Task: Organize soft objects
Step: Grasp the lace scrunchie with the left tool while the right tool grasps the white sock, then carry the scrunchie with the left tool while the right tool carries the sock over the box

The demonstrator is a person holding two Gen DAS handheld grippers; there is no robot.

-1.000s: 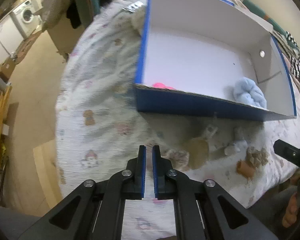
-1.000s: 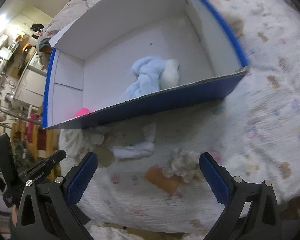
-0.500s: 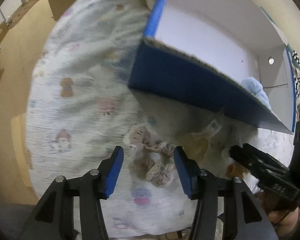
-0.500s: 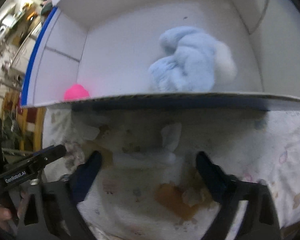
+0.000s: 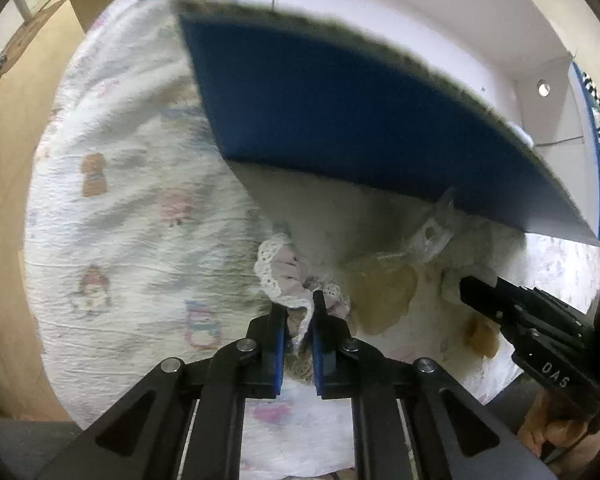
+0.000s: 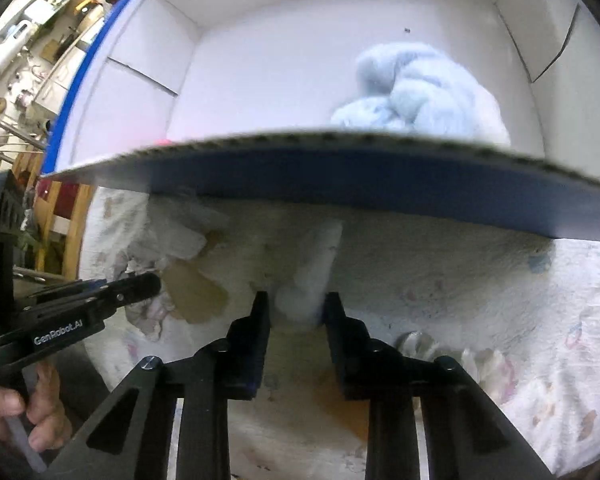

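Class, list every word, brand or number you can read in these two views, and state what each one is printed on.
"GenRobot.AI" – white print on the side of the left tool, seen in the right wrist view.
"DAS" – white print on the body of the right tool, seen in the left wrist view; it may be part of a longer word.
The cartoon prints on the bedsheet carry no legible text.
The blue box shows no print.

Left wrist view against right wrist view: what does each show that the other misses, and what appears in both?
Only the left wrist view shows the left gripper shut on the lacy scrunchie. Only the right wrist view shows the light blue plush inside the box, and the right gripper closing around a white fluffy piece. Both show the blue box and the printed bedsheet.
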